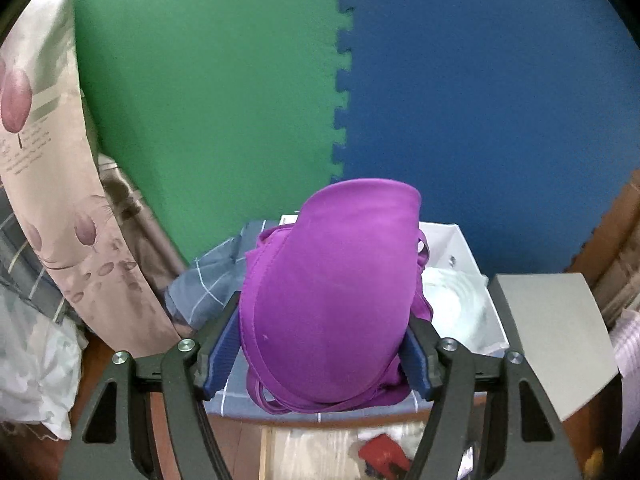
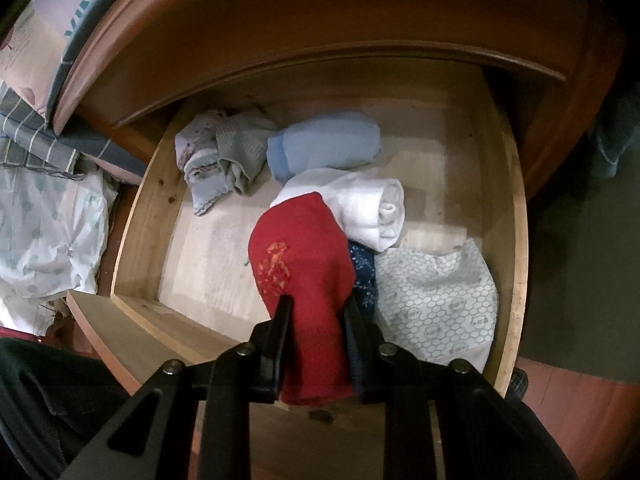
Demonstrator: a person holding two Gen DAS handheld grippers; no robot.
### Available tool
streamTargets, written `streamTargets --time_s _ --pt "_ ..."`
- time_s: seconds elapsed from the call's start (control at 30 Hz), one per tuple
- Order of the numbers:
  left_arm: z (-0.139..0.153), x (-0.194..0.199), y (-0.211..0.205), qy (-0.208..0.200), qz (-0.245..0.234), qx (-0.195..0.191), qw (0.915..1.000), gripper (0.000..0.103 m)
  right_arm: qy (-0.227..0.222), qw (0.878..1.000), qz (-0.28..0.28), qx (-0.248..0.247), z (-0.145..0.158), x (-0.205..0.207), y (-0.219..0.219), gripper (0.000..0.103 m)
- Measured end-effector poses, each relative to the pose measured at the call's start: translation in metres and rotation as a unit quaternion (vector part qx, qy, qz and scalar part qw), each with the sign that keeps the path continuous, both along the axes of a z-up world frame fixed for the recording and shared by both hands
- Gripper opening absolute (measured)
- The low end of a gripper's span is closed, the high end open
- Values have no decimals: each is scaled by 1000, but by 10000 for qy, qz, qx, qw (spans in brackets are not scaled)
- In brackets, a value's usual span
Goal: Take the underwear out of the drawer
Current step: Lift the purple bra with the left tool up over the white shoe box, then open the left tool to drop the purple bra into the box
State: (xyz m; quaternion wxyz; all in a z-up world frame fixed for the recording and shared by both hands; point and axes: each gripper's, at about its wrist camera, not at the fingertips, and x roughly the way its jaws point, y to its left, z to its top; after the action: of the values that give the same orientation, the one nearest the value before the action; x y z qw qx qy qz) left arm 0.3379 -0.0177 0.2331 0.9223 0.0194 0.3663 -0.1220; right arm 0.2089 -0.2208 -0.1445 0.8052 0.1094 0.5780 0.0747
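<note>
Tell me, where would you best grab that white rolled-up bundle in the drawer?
Probably across the middle of the white roll, coming from above: it lies on its side on top of the pile, rounded and free on both long sides.

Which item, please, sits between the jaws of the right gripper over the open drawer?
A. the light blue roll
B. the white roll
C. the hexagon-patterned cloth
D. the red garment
D: in the right wrist view the right gripper has its jaws pressed on both sides of the red garment, while the other items lie in the drawer.
</note>
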Motion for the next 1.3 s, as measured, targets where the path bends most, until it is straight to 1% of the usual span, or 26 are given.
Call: streamTargets --time_s 0.07,0.13,0.2,0.23,0.3,0.33,0.43,0.5,0.63,0.73,0.83,0.9,1.0,1.07,1.13,1.23,1.3 --pt "-10 19 -7 142 66 8 9999 66 -22 10000 -18 14 1 -1 0 24" --pt "-24 36 -17 293 106 137 9994 66 -26 10000 -40 41 1 -2 -1 24" --pt "-35 47 -23 381 210 213 9988 66 -49 10000 -52 62 2 -2 -1 24" --pt "-45 57 -25 512 269 185 9982 66 -66 9999 -57 68 3 -2 -1 24" --pt "-55 66 -28 618 320 176 9974 66 -89 9999 -64 105 4 -3 -2 24" --pt "-63 72 -31 664 379 240 9968 66 -103 9998 -74 123 5 -3 -3 24" --pt "-79 84 -40 684 469 456 9955 66 -124 9997 -110 167 7 -3 -5 24" --pt "-89 91 -43 769 478 543 9944 66 -129 9997 -119 195 8 -2 -6 24" --pt "-110 102 -45 1012 548 572 9917 67 -128 9995 -145 247 9 -2 -7 24" --pt "-120 107 -44 1090 606 559 9906 69 -139 9994 -159 275 10 -2 -9 24" --pt "-123 108 -46 1085 546 587 9909 74 -123 9993 -169 300 9 -1 -10 24" --pt "-123 108 -45 1108 579 631 9901 81 -109 9993 -175 302 8 0 -10 24" --pt "-124 108 -45 1167 566 537 9901 84 -119 9994 -166 283 8 -1 -10 24" --pt "-122 105 -45 1134 509 512 9909 84 -119 9994 -178 273 7 0 -10 24" --pt "-119 99 -46 1041 429 484 9925 84 -99 9994 -189 262 6 0 -9 24" --pt "-105 84 -47 694 287 405 9964 85 -90 9995 -194 230 5 1 -8 24" --pt "-96 77 -47 547 259 369 9975 87 -104 9996 -182 195 5 1 -7 24"
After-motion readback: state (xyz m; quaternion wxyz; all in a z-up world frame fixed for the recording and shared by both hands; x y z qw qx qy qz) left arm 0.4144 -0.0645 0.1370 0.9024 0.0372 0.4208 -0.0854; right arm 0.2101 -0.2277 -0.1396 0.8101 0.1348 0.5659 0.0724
